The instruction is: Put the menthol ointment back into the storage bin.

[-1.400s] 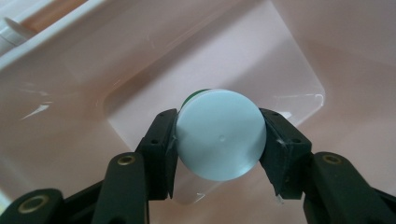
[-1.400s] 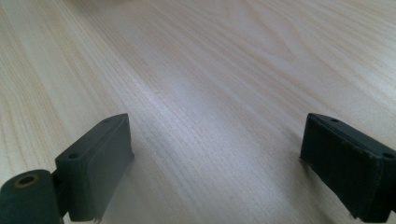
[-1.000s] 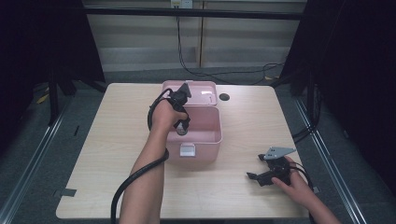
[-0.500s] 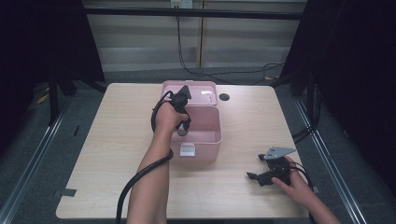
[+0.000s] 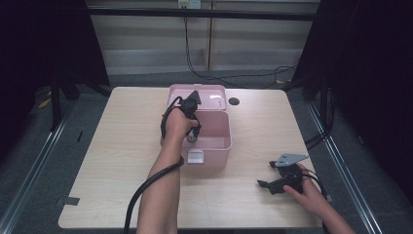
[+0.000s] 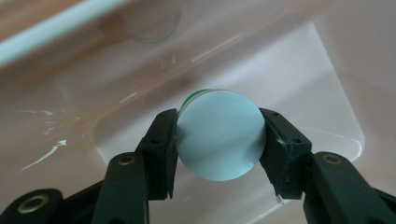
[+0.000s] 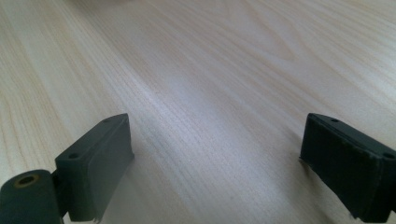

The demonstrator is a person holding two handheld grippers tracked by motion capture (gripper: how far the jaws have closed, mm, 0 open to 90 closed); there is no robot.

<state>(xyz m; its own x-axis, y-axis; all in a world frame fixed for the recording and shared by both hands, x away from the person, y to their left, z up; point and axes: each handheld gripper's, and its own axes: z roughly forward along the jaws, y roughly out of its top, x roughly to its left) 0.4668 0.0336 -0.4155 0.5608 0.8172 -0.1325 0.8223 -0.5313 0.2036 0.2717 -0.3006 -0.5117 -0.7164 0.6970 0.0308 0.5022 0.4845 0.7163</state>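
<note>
Gripping a round pale-blue disc (image 6: 219, 135) with a thin green rim, left gripper (image 6: 218, 140) has both black pads pressed on the disc's opposite edges, clamped tight. Disc is held face-on to the left gripper view's camera, inside the pink box (image 5: 216, 146), above its glossy pink floor; can't tell if it touches the bottom. High view: left gripper (image 5: 192, 136) pointed down into the open box, left hand (image 5: 179, 124) over the box's left side, black cable trailing back along the forearm. Box lid (image 5: 212, 97) is flipped open toward the far side, a white latch (image 5: 196, 157) on the near wall. Box sits mid-table on the light wood table (image 5: 122, 146). Small dark round hole (image 5: 234, 101) in the tabletop just right of the lid. Right gripper (image 5: 265, 185) rests on the table near the front right corner, well apart from the box, right hand (image 5: 307, 191) on it, grey three-cornered plate on top. Right gripper view: jaws spread wide apart, nothing between them, bare wood grain below.
</note>
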